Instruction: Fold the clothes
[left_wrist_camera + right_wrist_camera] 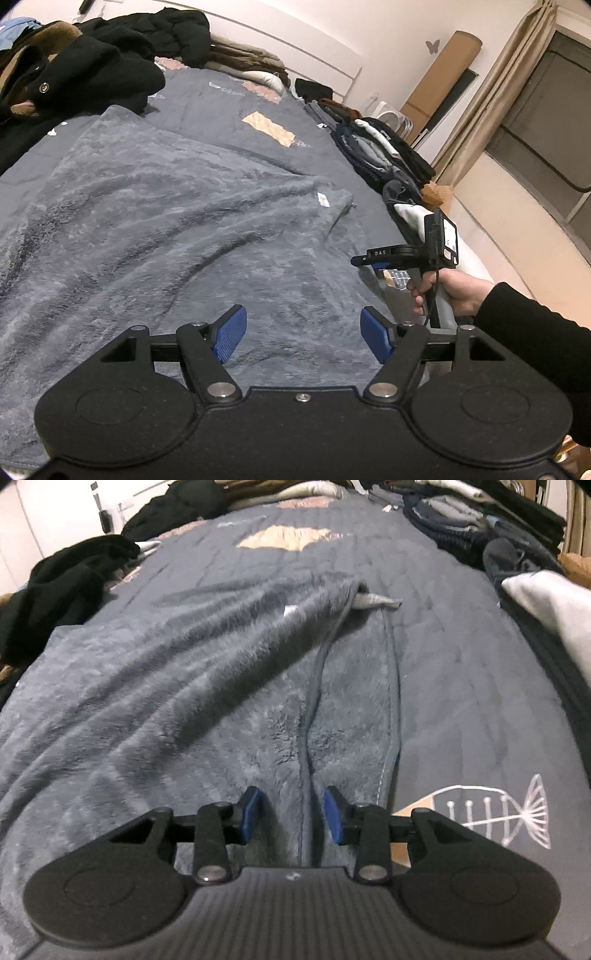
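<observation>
A grey-blue fleece garment (177,206) lies spread on the bed, wrinkled, with a small white label near its far edge. In the right wrist view the same fleece (184,686) shows its piped front edges running toward me. My left gripper (303,338) is open and empty, hovering over the fleece's near part. My right gripper (291,814) is open, its blue pads either side of a piped edge (308,760) without clamping it. The right gripper also shows in the left wrist view (360,260), held by a hand at the fleece's right edge.
The dark blue bedspread (461,672) has tan patches and a stitched fish skeleton (491,812). Black coats (74,74) are piled at the far left. Folded dark clothes (380,151) line the right side. A white garment (554,609) lies at the right. A wall and curtains stand beyond.
</observation>
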`<state>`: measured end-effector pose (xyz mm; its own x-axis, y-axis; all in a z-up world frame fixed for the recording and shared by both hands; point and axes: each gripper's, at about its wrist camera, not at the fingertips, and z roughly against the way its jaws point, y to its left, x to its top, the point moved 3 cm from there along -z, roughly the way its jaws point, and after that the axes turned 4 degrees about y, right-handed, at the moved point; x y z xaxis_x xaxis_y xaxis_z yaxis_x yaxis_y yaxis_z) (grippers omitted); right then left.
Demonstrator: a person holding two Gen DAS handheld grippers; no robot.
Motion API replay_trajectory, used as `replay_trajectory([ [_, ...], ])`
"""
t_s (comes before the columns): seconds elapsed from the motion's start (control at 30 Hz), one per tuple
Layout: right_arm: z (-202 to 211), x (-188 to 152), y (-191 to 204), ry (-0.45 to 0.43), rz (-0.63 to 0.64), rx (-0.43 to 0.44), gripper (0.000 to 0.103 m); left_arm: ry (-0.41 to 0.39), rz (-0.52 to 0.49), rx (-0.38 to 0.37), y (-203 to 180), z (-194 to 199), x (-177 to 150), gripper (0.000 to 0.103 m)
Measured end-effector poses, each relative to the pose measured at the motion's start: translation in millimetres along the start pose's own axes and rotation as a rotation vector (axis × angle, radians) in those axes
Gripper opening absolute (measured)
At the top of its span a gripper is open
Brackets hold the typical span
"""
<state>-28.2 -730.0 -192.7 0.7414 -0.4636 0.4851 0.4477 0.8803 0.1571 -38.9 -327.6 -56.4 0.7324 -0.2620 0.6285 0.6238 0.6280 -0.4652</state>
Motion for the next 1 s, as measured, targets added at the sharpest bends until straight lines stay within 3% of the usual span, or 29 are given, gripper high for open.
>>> replay_trajectory([
  [0.03, -2, 0, -1, 0.005, -0.014, -0.005, 0.028, 0.002, 0.002, 0.002, 2, -1, 0, 0.068],
  [0.07, -3, 1, -1, 0.009, -0.029, -0.010, 0.013, 0.004, 0.004, 0.005, 3, -1, 0, 0.068],
  [0.1, -1, 2, -2, 0.003, -0.047, -0.010, 0.008, 0.006, 0.005, 0.005, 4, -1, 1, 0.068],
  [0.4, 70, 15, -34, -0.184, -0.208, -0.013, 0.005, 0.000, -0.007, 0.005, 4, 5, 4, 0.068],
  [0.5, 63, 10, -42, -0.156, -0.198, -0.081, 0.005, -0.007, -0.014, 0.008, 3, 12, 4, 0.068],
  [0.6, 36, -3, -50, -0.059, -0.209, -0.141, 0.005, -0.015, -0.027, 0.017, 3, 22, 2, 0.068],
  [0.67, 17, -14, -52, 0.009, -0.199, -0.161, 0.006, -0.021, -0.034, 0.025, 3, 28, 1, 0.068],
  [0.83, 27, -5, -43, 0.028, -0.114, -0.173, 0.012, -0.029, -0.022, 0.051, 16, 38, 2, 0.070],
  [1.0, 51, 30, -38, -0.103, -0.077, -0.154, 0.035, -0.027, -0.005, 0.063, 32, 34, 8, 0.070],
])
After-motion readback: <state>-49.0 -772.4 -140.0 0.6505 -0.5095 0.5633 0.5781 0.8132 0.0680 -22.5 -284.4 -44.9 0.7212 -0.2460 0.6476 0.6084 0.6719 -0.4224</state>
